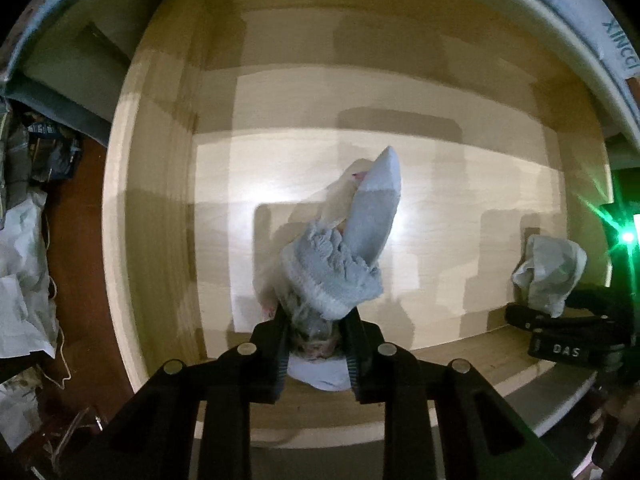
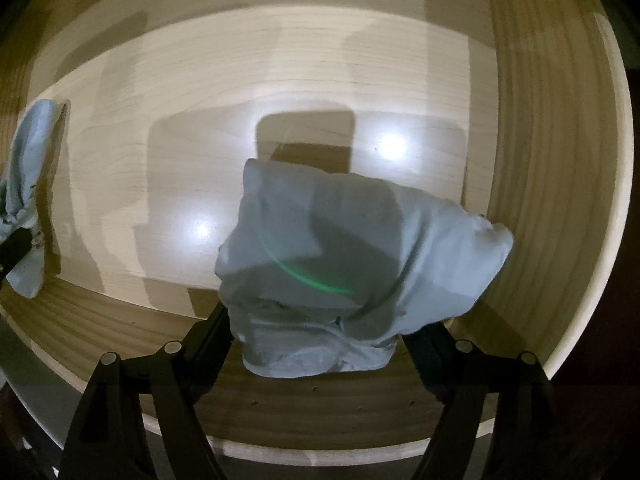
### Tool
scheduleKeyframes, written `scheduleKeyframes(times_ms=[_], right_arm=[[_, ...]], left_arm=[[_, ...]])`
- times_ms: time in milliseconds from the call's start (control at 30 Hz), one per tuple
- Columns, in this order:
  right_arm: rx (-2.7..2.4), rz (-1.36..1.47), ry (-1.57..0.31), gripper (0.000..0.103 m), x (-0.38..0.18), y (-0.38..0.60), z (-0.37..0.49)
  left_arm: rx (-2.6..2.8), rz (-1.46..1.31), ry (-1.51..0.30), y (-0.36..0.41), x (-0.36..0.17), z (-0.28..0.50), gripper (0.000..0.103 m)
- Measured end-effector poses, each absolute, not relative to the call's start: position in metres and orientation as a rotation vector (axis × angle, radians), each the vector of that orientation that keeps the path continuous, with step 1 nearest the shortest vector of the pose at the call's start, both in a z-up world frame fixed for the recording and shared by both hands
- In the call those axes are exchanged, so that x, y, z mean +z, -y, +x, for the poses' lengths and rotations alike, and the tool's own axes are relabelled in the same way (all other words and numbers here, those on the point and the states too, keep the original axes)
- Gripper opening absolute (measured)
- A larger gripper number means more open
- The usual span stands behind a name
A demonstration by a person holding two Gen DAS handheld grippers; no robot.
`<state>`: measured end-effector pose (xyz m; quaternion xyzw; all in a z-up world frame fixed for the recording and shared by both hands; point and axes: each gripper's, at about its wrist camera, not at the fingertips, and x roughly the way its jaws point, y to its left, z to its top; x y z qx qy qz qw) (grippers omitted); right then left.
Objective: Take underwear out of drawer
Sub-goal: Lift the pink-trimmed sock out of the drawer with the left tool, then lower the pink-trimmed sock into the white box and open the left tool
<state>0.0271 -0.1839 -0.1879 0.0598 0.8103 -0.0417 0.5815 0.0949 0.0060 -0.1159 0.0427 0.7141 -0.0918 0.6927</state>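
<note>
Left gripper (image 1: pixel 316 344) clenched on frilled underwear (image 1: pixel 340 256), bunch dangling over drawer (image 1: pixel 152 200) floor; right gripper (image 2: pixel 316 332) grasping second garment (image 2: pixel 360 248) at right; both need straight lift above rim.

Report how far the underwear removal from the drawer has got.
Done: the drawer stands open and its wooden floor shows no loose garments. In hand: the left claw is clamped on a frilly light-blue underwear, and the right claw grips a pale blue garment. Left: lift both pieces clear of the drawer walls.
</note>
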Motion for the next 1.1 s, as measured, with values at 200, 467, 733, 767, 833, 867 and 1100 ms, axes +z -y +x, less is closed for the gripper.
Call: scheduleKeyframes(times_ms=[200,467,733,767,833,867,1100], right_arm=[[-0.087,0.123,-1.889,0.067,-0.181,0.184,0.027],[-0.071,0.103,-1.838,0.052,-0.172,0.179,0.022],[-0.059,0.084,-1.814,0.045,-0.167,0.178,0.018],[-0.059,0.084,-1.814,0.045,-0.166,0.176,0.017],[-0.060,0.084,-1.814,0.045,-0.164,0.174,0.020],[-0.059,0.084,-1.813,0.045,-0.163,0.174,0.020],[-0.061,0.089,-1.813,0.045,-0.163,0.174,0.020]], left_arm=[[-0.214,0.078,-1.574,-0.010,-0.106,0.088,0.024],[-0.199,0.068,-1.530,-0.008,-0.094,0.081,0.024],[-0.170,0.112,-1.418,-0.005,-0.066,0.067,0.024],[-0.168,0.117,-1.399,-0.005,-0.061,0.065,0.024],[-0.164,0.125,-1.367,-0.003,-0.055,0.060,0.024],[-0.164,0.128,-1.357,-0.003,-0.052,0.059,0.024],[-0.169,0.189,-1.239,0.004,-0.020,0.040,0.024]])
